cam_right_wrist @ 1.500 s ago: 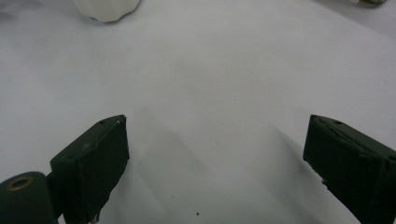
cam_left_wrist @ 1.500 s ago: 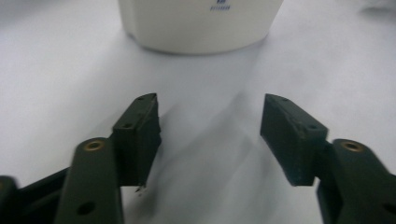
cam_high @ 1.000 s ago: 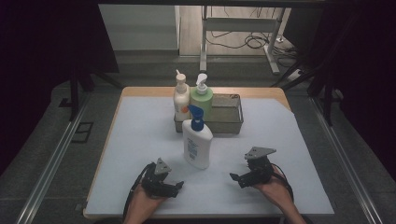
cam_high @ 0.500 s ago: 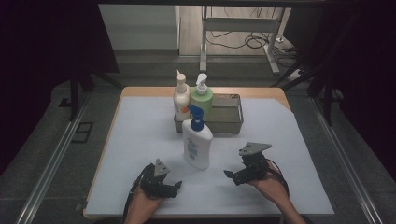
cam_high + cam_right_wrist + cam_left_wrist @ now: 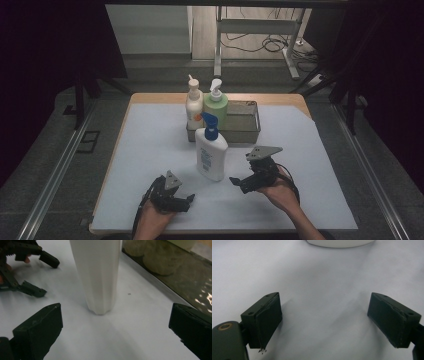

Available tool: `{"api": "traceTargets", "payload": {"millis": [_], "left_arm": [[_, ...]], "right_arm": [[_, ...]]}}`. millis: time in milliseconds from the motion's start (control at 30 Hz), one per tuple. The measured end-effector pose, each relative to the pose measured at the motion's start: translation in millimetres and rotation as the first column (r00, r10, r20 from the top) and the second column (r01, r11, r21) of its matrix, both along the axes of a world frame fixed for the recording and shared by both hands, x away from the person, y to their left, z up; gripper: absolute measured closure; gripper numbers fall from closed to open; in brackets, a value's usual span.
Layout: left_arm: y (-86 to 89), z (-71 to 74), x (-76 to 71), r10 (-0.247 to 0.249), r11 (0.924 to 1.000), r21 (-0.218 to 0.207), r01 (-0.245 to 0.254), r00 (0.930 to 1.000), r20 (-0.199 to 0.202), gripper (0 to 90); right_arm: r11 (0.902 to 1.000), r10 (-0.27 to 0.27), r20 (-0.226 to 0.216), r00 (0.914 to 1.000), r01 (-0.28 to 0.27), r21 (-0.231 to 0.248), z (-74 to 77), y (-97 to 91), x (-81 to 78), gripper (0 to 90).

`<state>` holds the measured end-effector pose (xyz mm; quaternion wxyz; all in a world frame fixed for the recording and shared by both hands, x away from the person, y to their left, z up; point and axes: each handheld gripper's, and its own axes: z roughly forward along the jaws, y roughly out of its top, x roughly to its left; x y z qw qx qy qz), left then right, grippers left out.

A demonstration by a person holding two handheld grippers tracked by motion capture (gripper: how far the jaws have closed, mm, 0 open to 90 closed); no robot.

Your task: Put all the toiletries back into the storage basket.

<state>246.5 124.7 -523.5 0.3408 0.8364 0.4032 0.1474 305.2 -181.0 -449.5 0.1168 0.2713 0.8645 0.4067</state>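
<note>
Bottle [image 5: 97, 275] stands upright between right tool's [image 5: 115, 332] wide-apart jaws.

A metal tray [image 5: 250, 131] sits at the far middle of the white table [image 5: 150, 145]. A green pump bottle [image 5: 216, 104] stands in the tray's left end. A cream pump bottle [image 5: 194, 105] stands close by at its 9 o'clock. A desk leg [image 5: 218, 45] and cables [image 5: 272, 42] show on the floor at 12 o'clock.
</note>
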Motion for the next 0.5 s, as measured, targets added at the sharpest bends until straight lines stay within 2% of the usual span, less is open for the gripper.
{"api": "traceTargets", "payload": {"millis": [500], "left_arm": [[-0.1,-0.2,-0.3,0.0,1.0,0.001,0.0,1.0,0.002,11.9]], "right_arm": [[0.9997,0.004,0.018,0.9998,-0.005,0.025,20.1,27.1,6.4,0.0]]}}
